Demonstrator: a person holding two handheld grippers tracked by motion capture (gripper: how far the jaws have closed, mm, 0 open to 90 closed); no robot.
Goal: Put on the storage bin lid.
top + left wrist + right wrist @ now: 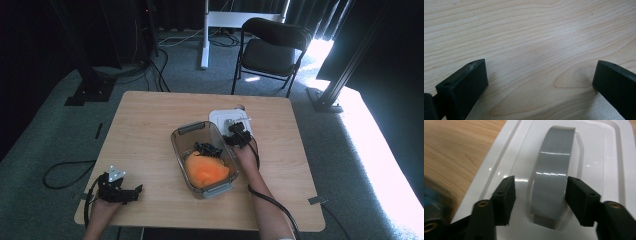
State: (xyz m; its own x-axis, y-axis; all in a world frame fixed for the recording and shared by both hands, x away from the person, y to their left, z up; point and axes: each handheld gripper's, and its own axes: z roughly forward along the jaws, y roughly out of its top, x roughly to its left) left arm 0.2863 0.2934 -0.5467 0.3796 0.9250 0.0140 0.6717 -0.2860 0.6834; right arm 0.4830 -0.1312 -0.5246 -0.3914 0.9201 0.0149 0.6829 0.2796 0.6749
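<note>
The right tool [540,195] straddles the white lid's [599,157] grey handle [554,172], jaws spread, one touching (the high view blurs this). Left tool [540,82] gapes over bare tabletop [529,30].

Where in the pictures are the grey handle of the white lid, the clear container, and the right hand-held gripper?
grey handle [554,178]: right gripper view, middle of its arched strap.
white lid [506,157]: right gripper view, its raised left border.
clear container [180,150]: high view, its left wall.
right hand-held gripper [540,200]: right gripper view, midway between its fingertips.
</note>
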